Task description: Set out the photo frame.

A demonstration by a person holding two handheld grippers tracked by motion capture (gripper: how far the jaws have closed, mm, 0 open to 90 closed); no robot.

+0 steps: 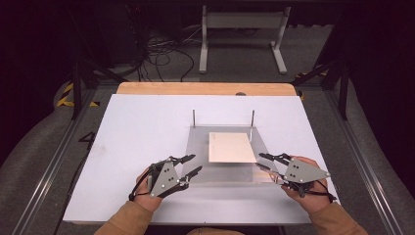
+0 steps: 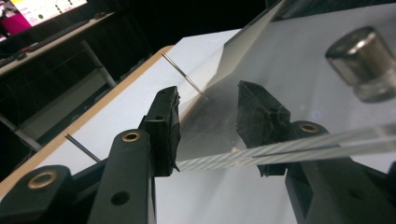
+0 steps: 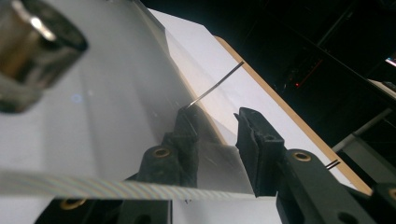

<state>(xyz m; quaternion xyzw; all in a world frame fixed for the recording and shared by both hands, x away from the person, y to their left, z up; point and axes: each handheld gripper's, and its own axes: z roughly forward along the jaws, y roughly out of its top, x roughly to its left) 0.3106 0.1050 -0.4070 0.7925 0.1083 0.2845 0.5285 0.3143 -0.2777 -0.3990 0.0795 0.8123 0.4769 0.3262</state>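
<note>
l gripper (image 1: 192, 165) & r gripper (image 1: 265, 162), both spread, straddle near corners of clear plate (image 1: 195, 161) at frame centre, prob to lift it level w/ card (image 1: 230, 147) on top.

Clear plate (image 1: 198, 164), cream sheet (image 1: 230, 147), white table (image 1: 137, 127), black claws.

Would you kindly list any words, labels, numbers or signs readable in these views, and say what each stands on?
None can be read.
Screen, far corner of the left gripper view: coloured patches and dots, too blurred to read.
White card on the clear plate: blank.
</note>
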